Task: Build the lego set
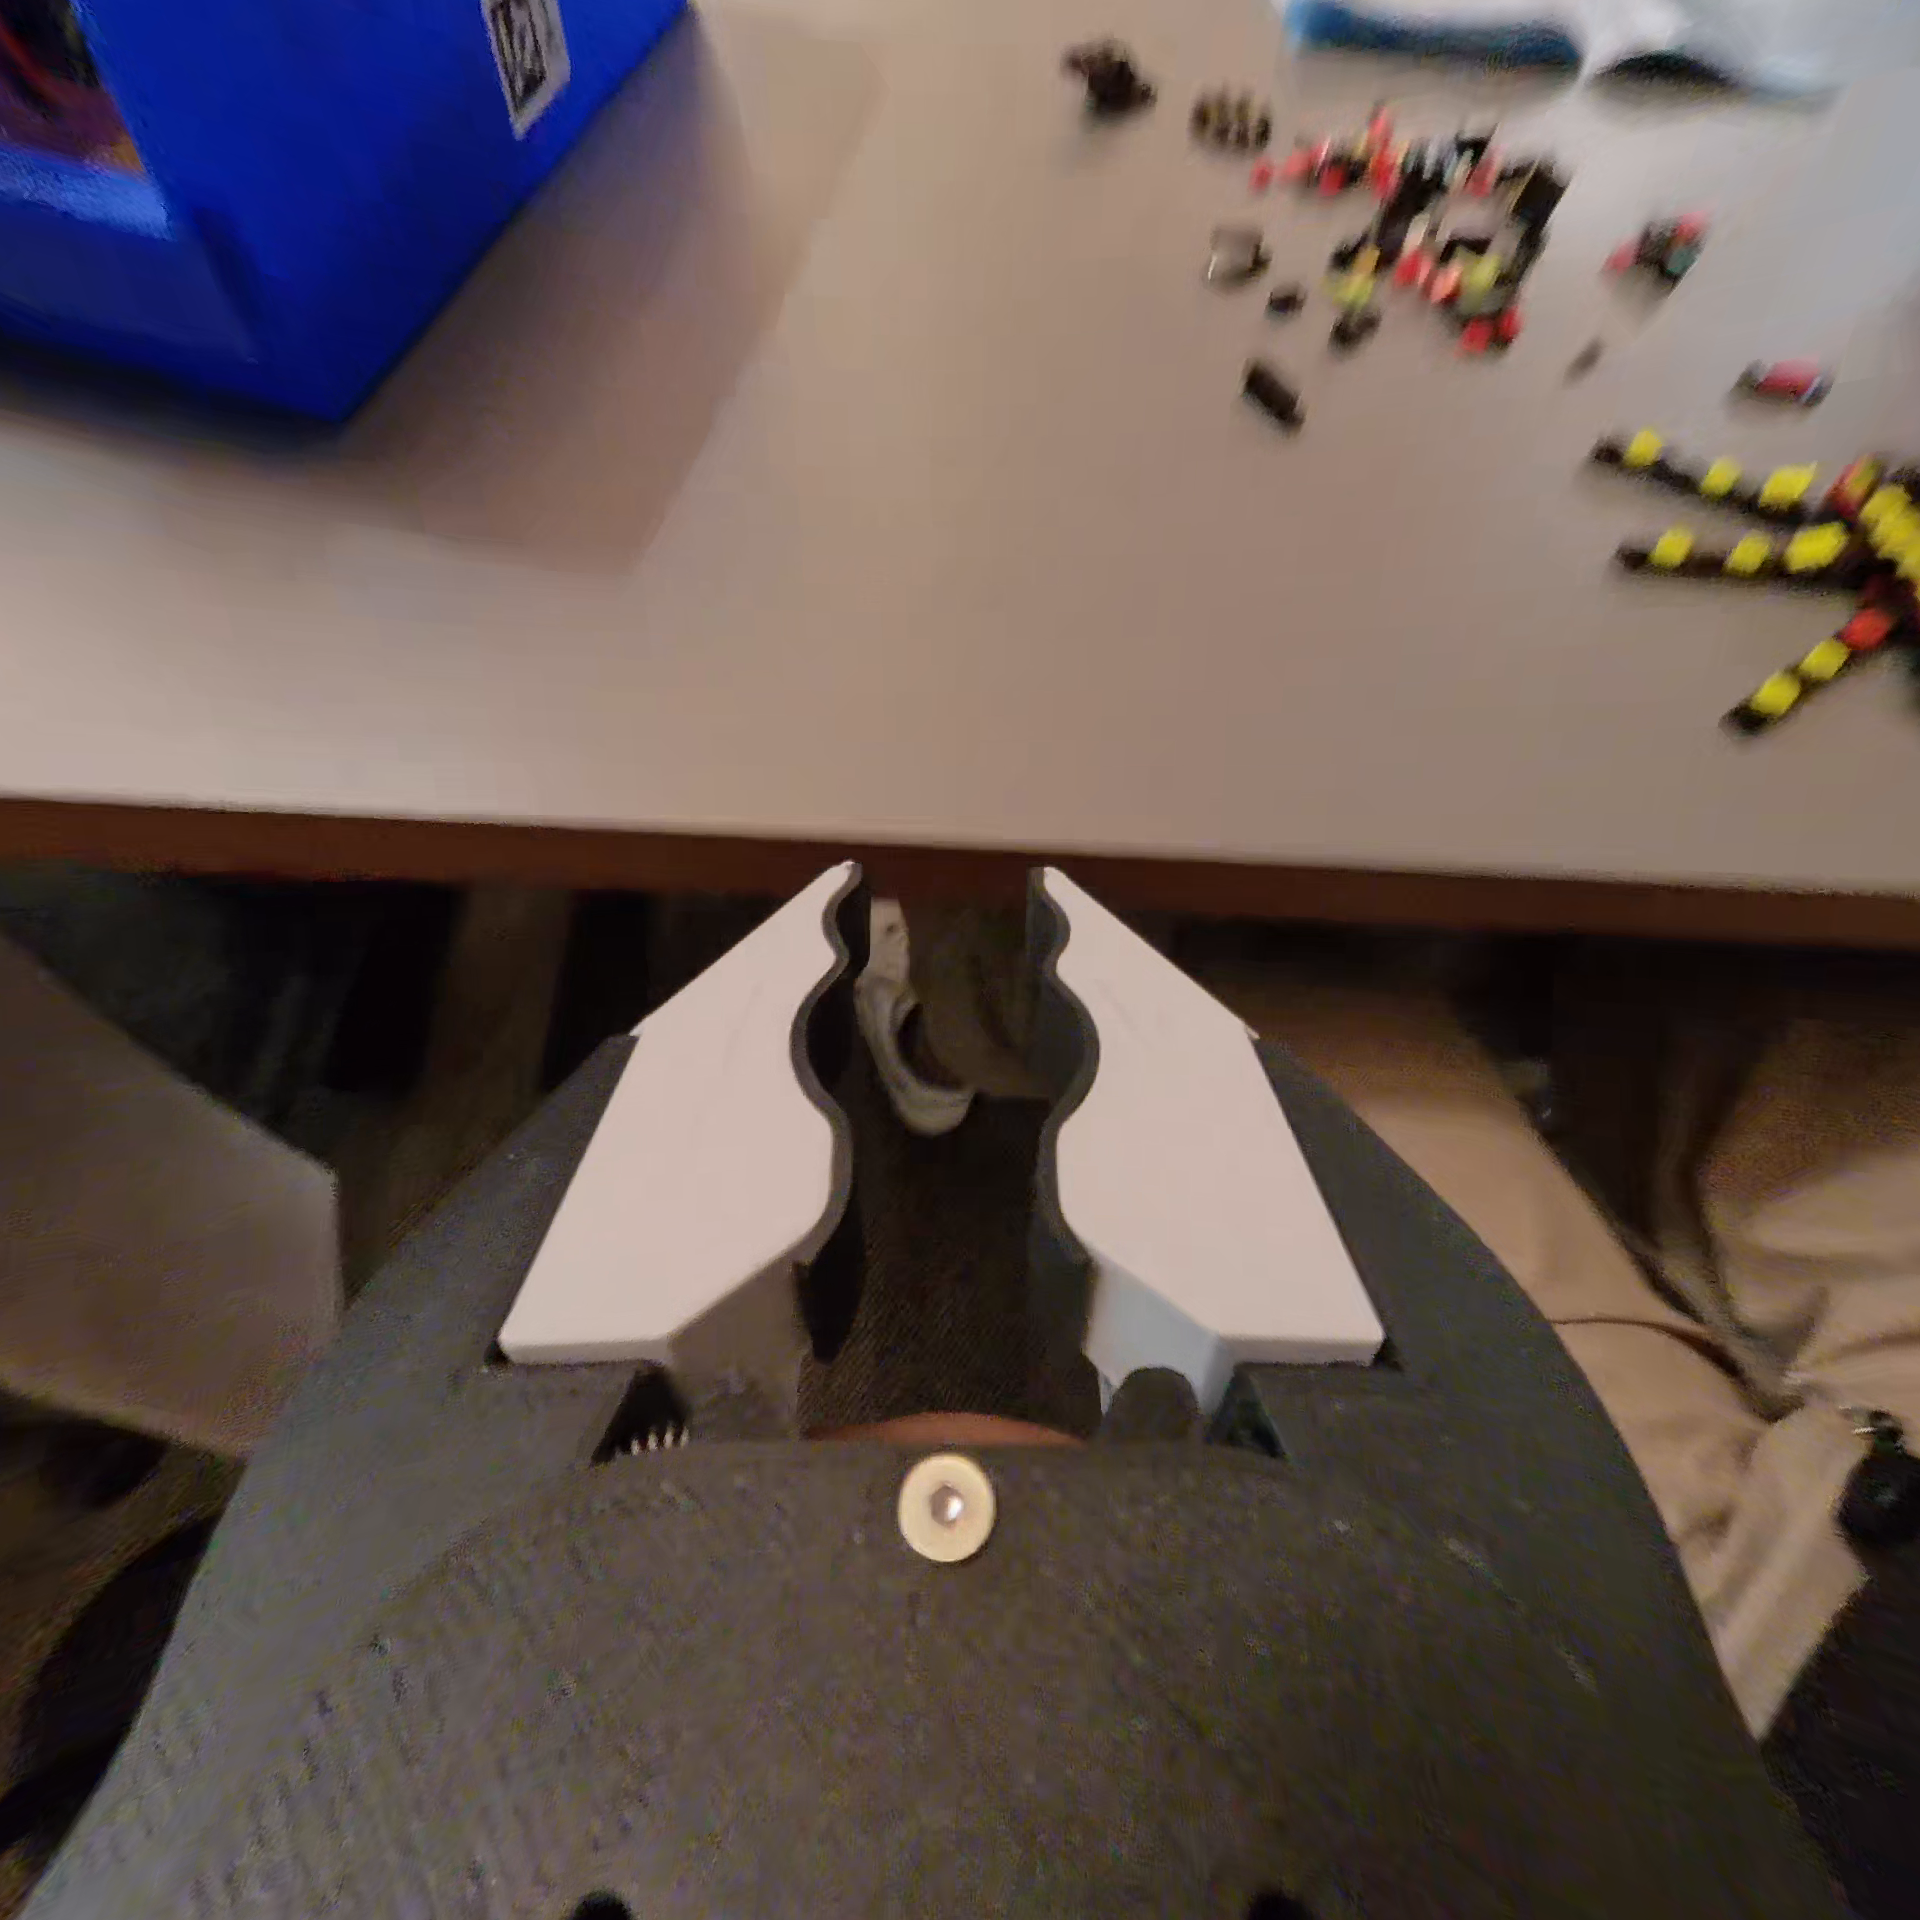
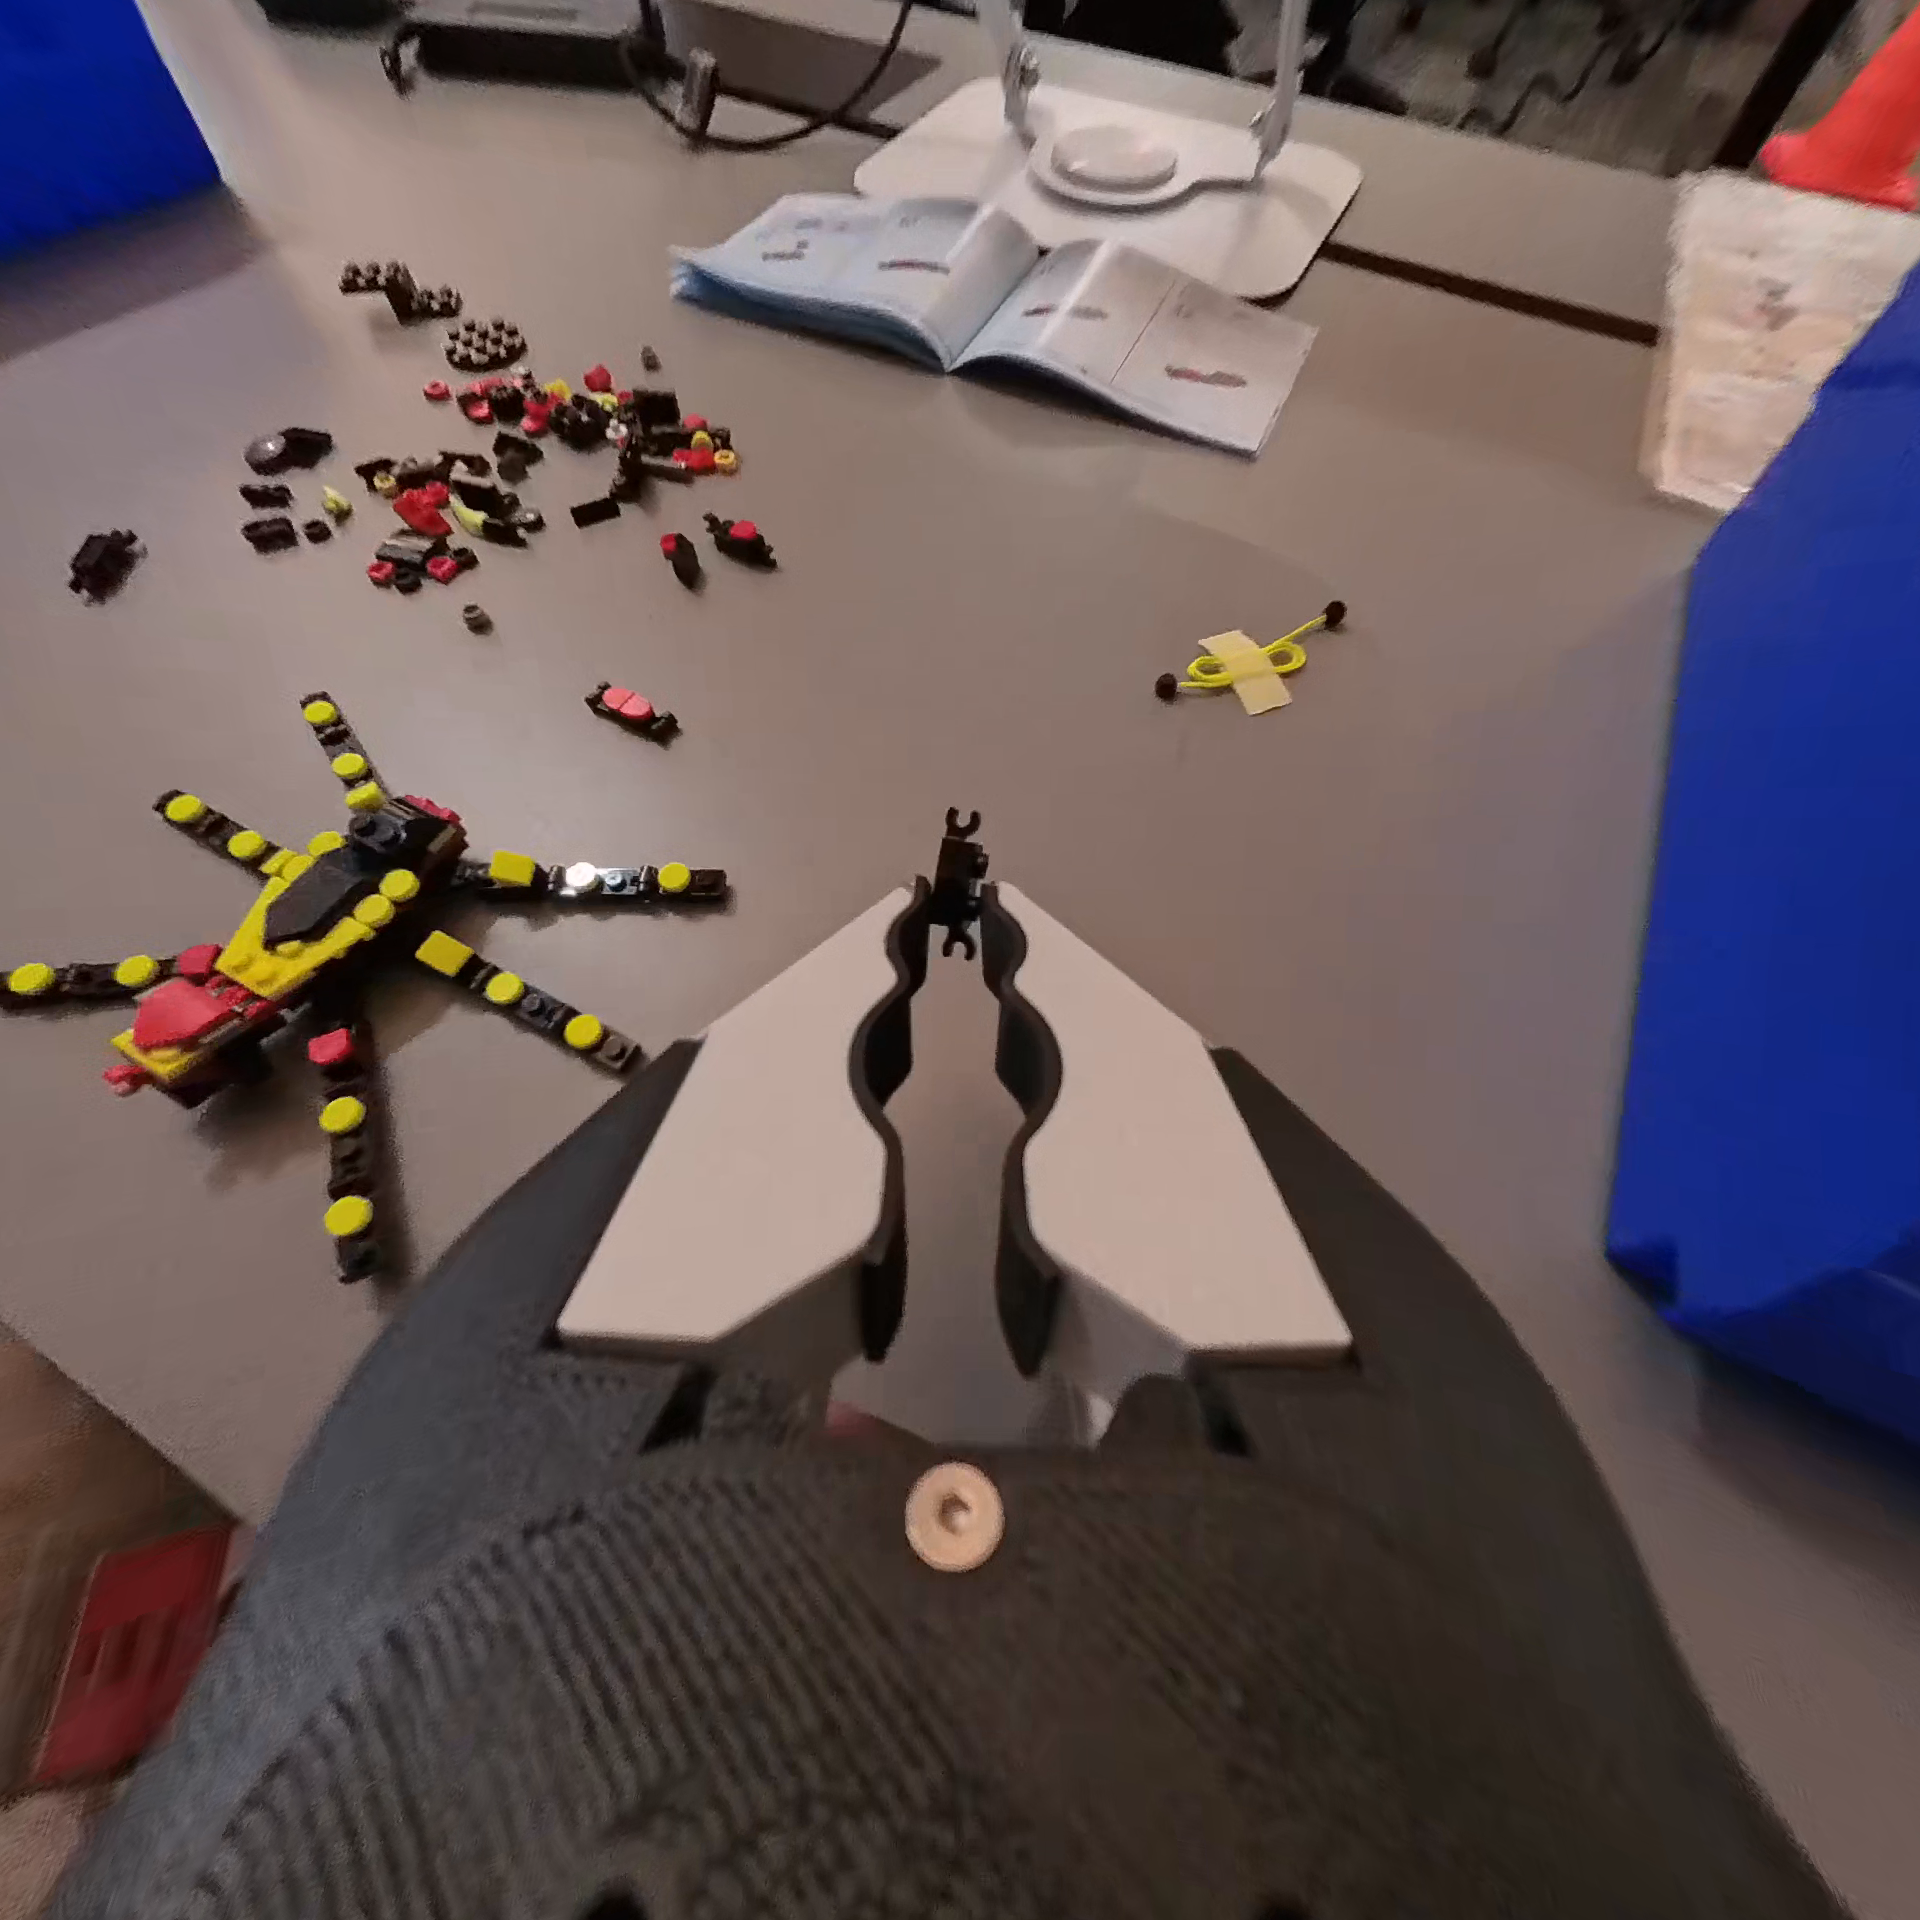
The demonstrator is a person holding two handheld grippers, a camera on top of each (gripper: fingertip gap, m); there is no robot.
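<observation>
The right gripper [image 2: 951,894] is clenched on a small black clip piece [image 2: 960,881], pinched upright between its fingertips above the grey table [image 2: 1039,644]. To its left lies the partly built lego model [image 2: 312,935], a black, yellow and red body with studded black legs splayed outward. Just beyond the model sits a small black-and-red assembly [image 2: 631,710], and farther off on the left a scattered pile of loose black, red and yellow pieces [image 2: 520,457]. To the right of the gripper lies a coiled yellow string with black ends [image 2: 1252,657], bound with a strip of tape. At the far side an open instruction booklet [image 2: 997,312] rests against a white stand base [image 2: 1122,166]. A blue box [image 2: 1787,935] stands at the right.

The left gripper [image 1: 951,883] is released and empty, jaws apart, held off the near table edge [image 1: 935,810] and below it. The model [image 1: 1808,561] shows blurred at the right, and a second blue box [image 1: 312,187] at the far left.
</observation>
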